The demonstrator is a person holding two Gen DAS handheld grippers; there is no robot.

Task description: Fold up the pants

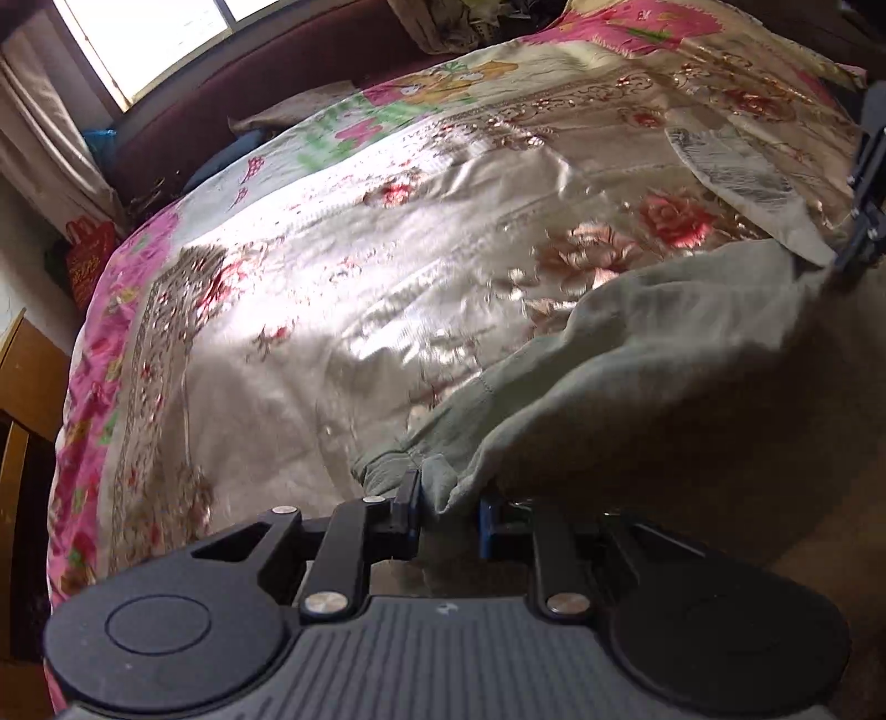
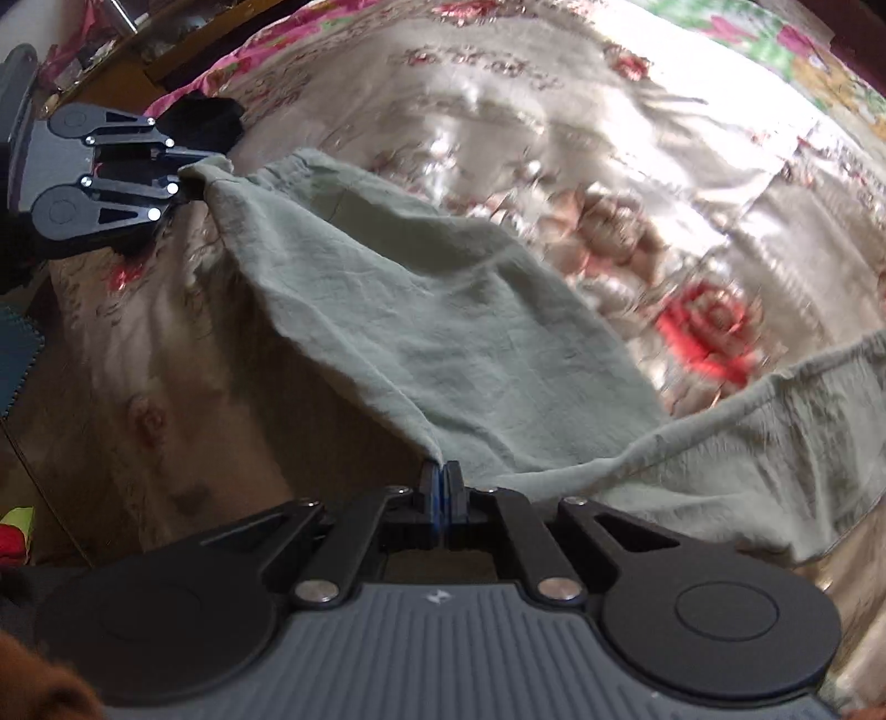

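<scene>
Pale green pants hang stretched above the bed between both grippers, lifted off the cover, with one part draping off to the right. My right gripper is shut on a pinched edge of the fabric. My left gripper is shut on a bunched fold of the pants. In the right wrist view the left gripper shows at the upper left, gripping the gathered waistband corner. In the left wrist view the right gripper shows at the right edge, at the far end of the cloth.
A shiny cream satin bedcover with red roses and a pink floral border lies under the pants. A dark red headboard and a window stand behind. A wooden cabinet stands at the left. A grey patterned cloth lies on the bed.
</scene>
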